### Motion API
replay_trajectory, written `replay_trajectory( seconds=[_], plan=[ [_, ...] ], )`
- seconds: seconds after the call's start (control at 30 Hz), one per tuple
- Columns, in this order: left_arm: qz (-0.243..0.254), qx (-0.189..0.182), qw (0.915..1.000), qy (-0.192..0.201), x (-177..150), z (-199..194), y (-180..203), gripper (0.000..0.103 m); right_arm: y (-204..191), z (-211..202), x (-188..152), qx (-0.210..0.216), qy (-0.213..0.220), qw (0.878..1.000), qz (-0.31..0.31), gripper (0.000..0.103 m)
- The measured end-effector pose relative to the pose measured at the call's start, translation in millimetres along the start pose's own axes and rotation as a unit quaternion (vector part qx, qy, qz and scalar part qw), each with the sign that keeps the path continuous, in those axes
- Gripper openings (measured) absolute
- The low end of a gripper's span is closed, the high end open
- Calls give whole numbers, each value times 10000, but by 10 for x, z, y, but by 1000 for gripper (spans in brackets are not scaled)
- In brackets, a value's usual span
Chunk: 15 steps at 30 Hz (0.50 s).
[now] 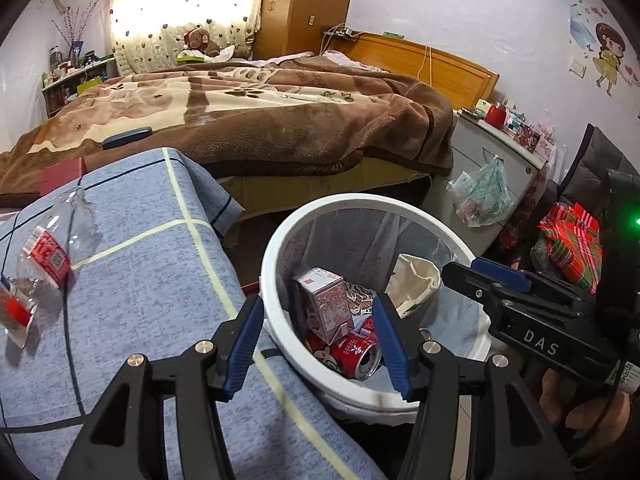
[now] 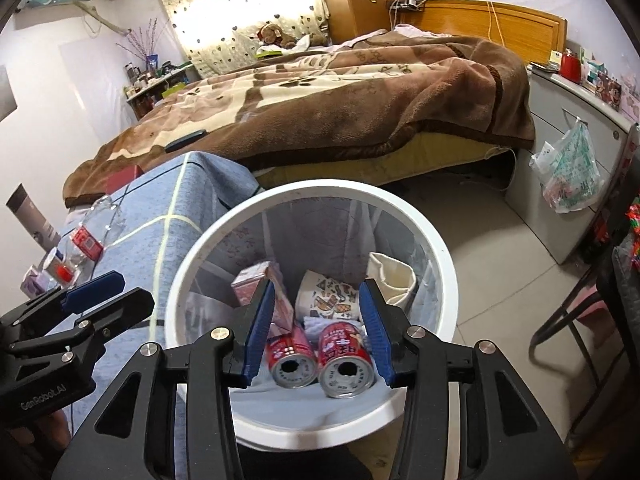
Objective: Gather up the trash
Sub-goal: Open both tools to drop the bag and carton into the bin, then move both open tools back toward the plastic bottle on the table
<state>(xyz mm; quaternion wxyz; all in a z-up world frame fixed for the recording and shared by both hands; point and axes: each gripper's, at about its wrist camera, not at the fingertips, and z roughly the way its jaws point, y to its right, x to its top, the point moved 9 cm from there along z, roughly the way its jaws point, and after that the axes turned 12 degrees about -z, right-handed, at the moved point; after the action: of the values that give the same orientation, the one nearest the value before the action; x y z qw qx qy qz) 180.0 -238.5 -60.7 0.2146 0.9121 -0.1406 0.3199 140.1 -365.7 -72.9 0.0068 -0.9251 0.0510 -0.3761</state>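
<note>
A white bin (image 1: 280,240) (image 2: 440,248) with a clear liner stands beside the blue-clothed table (image 1: 160,280). Inside it lie a pink carton (image 1: 324,300) (image 2: 256,280), two red cans (image 2: 292,360) (image 2: 346,364), a patterned paper cup (image 2: 328,296) and a cream cup (image 1: 412,284). My left gripper (image 1: 316,300) hangs open over the bin's left rim, nothing between its pads. Over the bin's middle, my right gripper (image 2: 317,286) is open and empty too. A crushed clear bottle with a red label (image 1: 48,256) (image 2: 86,242) lies on the table, left of both grippers.
A second clear bottle with a red cap (image 1: 16,308) (image 2: 60,270) and a small purple carton (image 2: 32,282) lie at the table's left end. Behind is a bed with a brown blanket (image 1: 280,120). A grey cabinet (image 2: 560,184) with a hanging plastic bag (image 2: 568,172) and a chair (image 2: 580,300) stand right.
</note>
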Motion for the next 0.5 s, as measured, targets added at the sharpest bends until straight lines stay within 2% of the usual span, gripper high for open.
replay_trajectory(
  seconds=[0.5],
  plan=[
    [-295, 367, 9980, 411, 3, -402, -505, 60, -340, -82, 72, 189, 165, 9996, -144, 46]
  ],
)
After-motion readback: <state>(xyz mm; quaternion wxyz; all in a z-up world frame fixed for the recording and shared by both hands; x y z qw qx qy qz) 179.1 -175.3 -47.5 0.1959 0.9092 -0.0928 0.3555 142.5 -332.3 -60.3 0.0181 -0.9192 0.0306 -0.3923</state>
